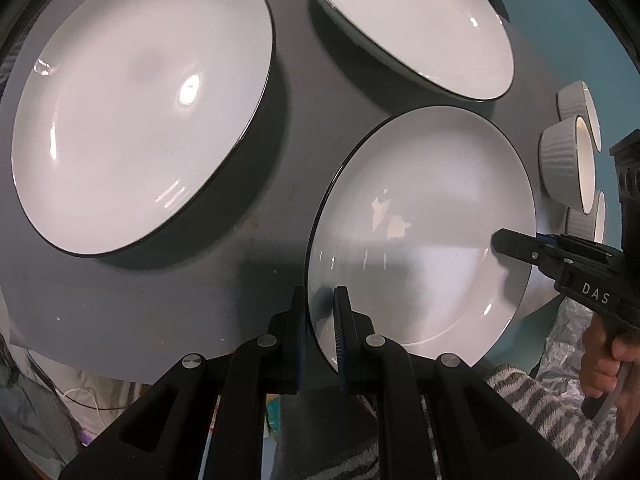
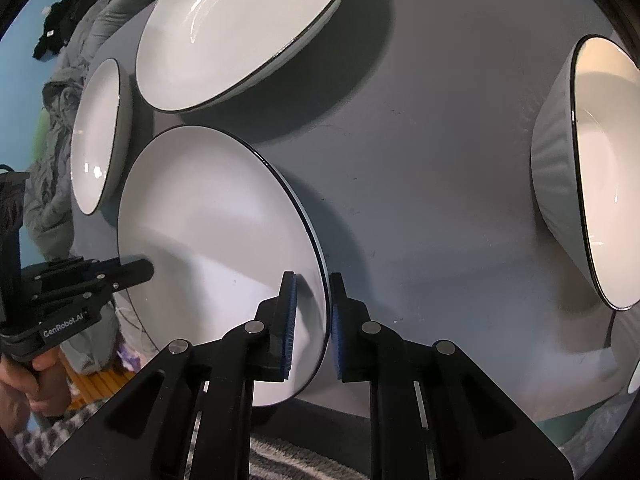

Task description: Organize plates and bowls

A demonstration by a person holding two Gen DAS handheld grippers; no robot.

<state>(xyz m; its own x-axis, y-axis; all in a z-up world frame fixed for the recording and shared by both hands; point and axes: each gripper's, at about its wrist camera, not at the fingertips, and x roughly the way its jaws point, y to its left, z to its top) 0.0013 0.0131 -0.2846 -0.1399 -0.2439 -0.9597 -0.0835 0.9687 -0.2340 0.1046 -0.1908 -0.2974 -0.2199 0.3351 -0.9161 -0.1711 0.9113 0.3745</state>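
Note:
A white plate with a thin black rim (image 1: pixel 420 240) lies at the near edge of the grey table (image 1: pixel 160 300), and part of it juts past that edge. My left gripper (image 1: pixel 320 320) is shut on its near-left rim, one finger over the plate and one outside it. In the right wrist view the same plate (image 2: pixel 212 220) has its right rim between the pads of my right gripper (image 2: pixel 314 320). Those jaws are still closing and sit tight around the rim. Each gripper shows in the other's view: the right gripper (image 1: pixel 496 242) and the left gripper (image 2: pixel 140 268).
A large white plate (image 1: pixel 140 108) lies at the left and another plate (image 1: pixel 412 20) at the back. Ribbed white bowls (image 1: pixel 568 164) stand along the right edge, one bowl (image 2: pixel 600 172) close to my right gripper. Striped cloth (image 1: pixel 540 412) and clothes lie below the table.

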